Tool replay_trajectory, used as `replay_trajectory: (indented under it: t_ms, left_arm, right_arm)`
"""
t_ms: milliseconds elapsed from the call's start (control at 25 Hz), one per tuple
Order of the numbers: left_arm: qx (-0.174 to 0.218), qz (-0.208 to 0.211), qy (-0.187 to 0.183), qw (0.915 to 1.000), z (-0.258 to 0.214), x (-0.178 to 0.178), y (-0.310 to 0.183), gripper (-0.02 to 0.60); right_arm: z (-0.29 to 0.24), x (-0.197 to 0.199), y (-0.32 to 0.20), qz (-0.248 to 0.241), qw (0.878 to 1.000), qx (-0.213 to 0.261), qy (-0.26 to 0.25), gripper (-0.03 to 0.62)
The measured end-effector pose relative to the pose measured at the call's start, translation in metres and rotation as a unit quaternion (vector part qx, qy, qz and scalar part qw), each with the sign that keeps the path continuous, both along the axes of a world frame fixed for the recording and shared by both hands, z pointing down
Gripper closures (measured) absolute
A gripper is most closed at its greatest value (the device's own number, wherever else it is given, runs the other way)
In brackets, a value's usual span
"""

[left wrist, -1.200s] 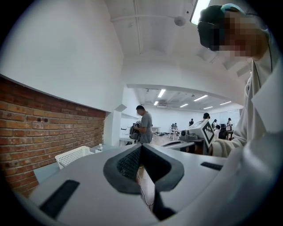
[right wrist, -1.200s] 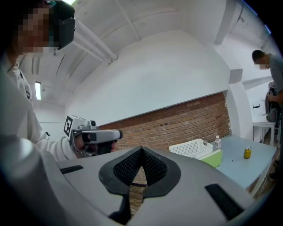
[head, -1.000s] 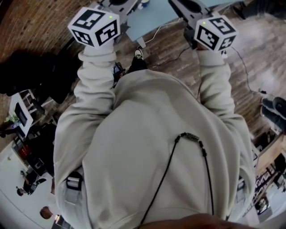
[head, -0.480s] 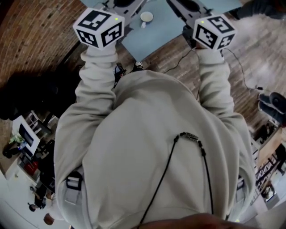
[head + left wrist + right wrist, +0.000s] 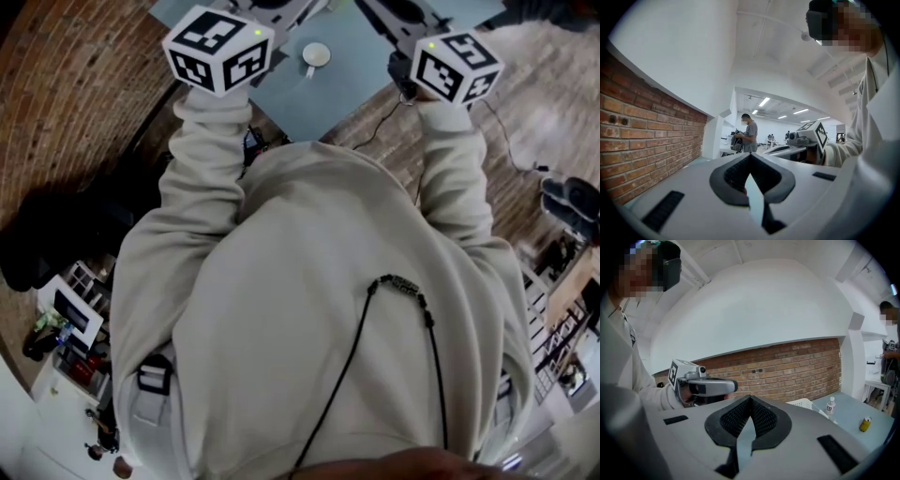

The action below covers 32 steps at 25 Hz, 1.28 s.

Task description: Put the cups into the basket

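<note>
A white cup (image 5: 316, 54) stands on a light blue table (image 5: 356, 66) at the top of the head view, between my two raised grippers. The left gripper's marker cube (image 5: 218, 49) is left of the cup, the right one's cube (image 5: 453, 66) to its right. Both fingertips lie beyond the top edge there. In the left gripper view my left gripper (image 5: 750, 158) has its jaws together, empty. My right gripper (image 5: 750, 400) is shut and empty too. A white basket (image 5: 802, 403) shows just behind its jaws, on the table.
A water bottle (image 5: 830, 405) and a yellow can (image 5: 865, 423) stand on the table by the brick wall (image 5: 797, 371). Cables (image 5: 380, 117) run over the wooden floor under the table's edge. A person (image 5: 749, 133) stands far off at a bench.
The table and the white cup have slid further down into the head view as I moved toward them with both grippers. Both grippers stay raised and shut.
</note>
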<state>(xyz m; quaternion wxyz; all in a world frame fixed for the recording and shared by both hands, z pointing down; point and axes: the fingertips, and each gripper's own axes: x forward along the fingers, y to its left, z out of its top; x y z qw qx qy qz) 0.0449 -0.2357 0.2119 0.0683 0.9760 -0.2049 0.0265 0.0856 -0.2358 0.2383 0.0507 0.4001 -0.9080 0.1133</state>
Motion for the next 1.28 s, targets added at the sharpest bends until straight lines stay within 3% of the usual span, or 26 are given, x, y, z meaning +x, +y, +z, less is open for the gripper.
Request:
replay_trajectory:
  t_ms: [320,760,1040,1280]
  left_arm:
    - [-0.014,0.003,0.006,0.9999,0.009,-0.007,-0.03,0.583]
    - [-0.033,-0.04,0.013,0.9985,0.011,-0.012,-0.057,0.583]
    - [-0.051,-0.074,0.004,0.996,0.026,-0.04,-0.06,0.583]
    - [-0.053,-0.06,-0.006,0.9968,0.04,-0.044,-0.05,0.583]
  right_arm:
    - [0.023,-0.001,-0.025,-0.003,1.0,-0.025,0.006,0.583]
    - [0.029,-0.002,-0.056,-0.055,0.998,-0.035,0.004,0.583]
    - [0.046,-0.015,-0.051,-0.071,0.996,-0.047,0.01,0.583]
    - [0.071,-0.025,-0.042,-0.077,0.995,-0.069,0.013,0.582]
